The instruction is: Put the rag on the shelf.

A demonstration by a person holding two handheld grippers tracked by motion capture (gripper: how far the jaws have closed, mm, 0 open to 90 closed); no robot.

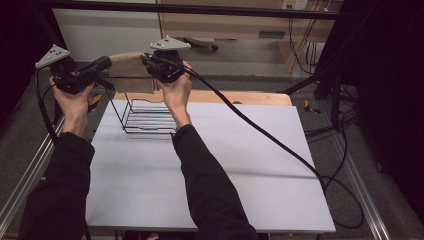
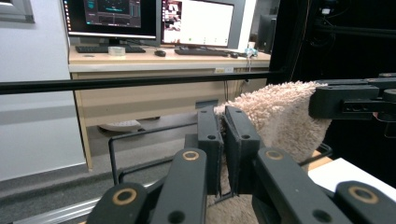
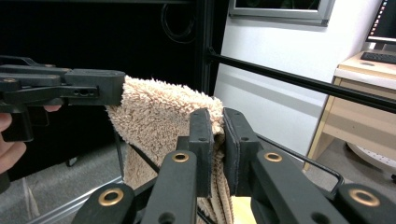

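Note:
A fluffy beige towel (image 1: 131,70) hangs stretched between my two grippers above a black wire rack (image 1: 145,117), which stands at the far left of the white table (image 1: 240,165). My left gripper (image 1: 106,63) is shut on the towel's left top corner, and the pile bulges beside its jaws (image 2: 223,140). My right gripper (image 1: 146,60) is shut on the right top corner (image 3: 219,140). The towel (image 2: 280,116) drapes down between them (image 3: 159,116). Its lower edge is at about the height of the rack's top wire (image 2: 140,135).
A wooden board (image 1: 240,97) lies along the table's far edge. A black frame bar (image 2: 140,83) crosses in front of a desk with monitors (image 2: 154,18). The right gripper's thick cable (image 1: 280,145) trails across the table to floor cables at the right.

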